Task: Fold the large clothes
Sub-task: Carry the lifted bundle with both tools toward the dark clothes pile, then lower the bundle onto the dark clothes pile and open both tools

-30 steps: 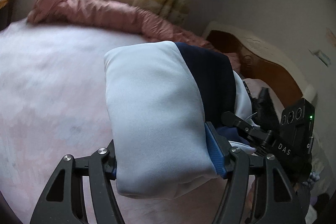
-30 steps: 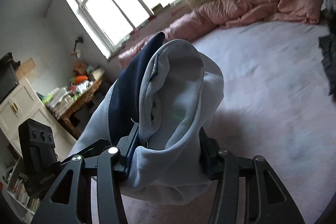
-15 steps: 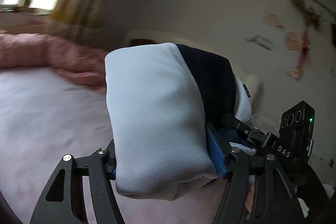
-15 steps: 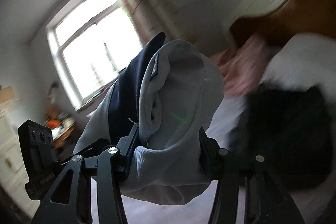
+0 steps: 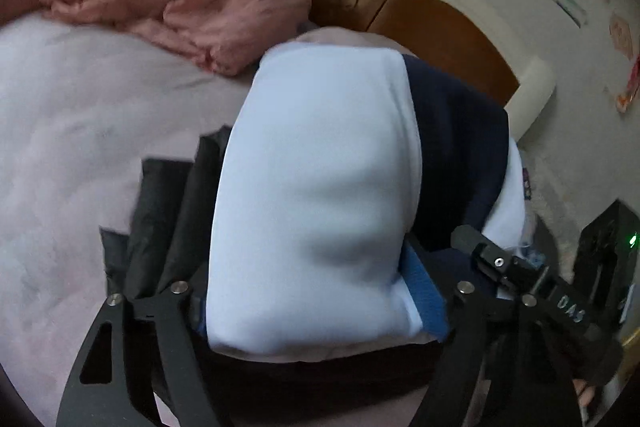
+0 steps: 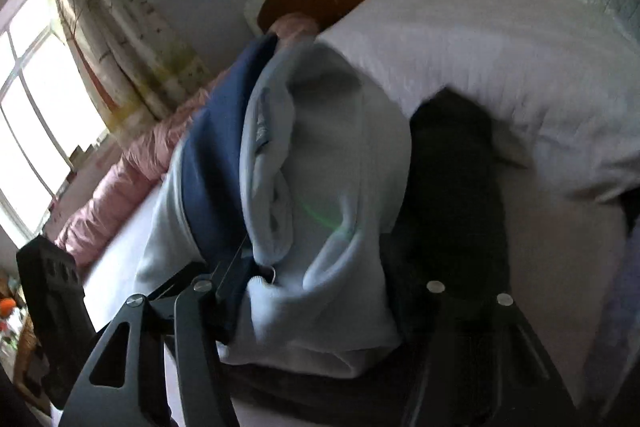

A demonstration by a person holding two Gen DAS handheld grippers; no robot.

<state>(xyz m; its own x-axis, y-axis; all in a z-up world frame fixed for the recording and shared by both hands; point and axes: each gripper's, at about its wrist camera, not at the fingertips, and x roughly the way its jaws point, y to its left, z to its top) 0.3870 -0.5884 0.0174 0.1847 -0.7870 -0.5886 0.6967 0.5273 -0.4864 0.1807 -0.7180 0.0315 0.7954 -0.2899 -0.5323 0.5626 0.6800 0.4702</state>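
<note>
Folded into a thick bundle, pale blue with a navy band, the garment (image 5: 316,195) carried in the air between both tools, just above a dark folded garment (image 5: 160,223) lying on the pale bed cover (image 5: 60,147). Clamped at one end by the left gripper (image 5: 316,307), its fingers pressed against opposite faces of the bundle; clamped at the other end, where the loose layers and ribbed hem show, by the right gripper (image 6: 316,311). Beyond, a white pillow (image 6: 500,67) against the wooden headboard (image 5: 420,23), and a crumpled pink duvet (image 5: 180,7) toward the window. Likely step: setting the finished bundle down on or beside the dark pile. Best done by lowering both ends level and together, keeping the folds stacked. Then letting the underside settle fully before easing either grip. Worth releasing the tidy left end last, since the right end looks looser and more apt to spring open. Withdrawing straight back along the fingers, not upward, to avoid dragging a layer out. Risk of toppling the pile if placed off centre.
</note>
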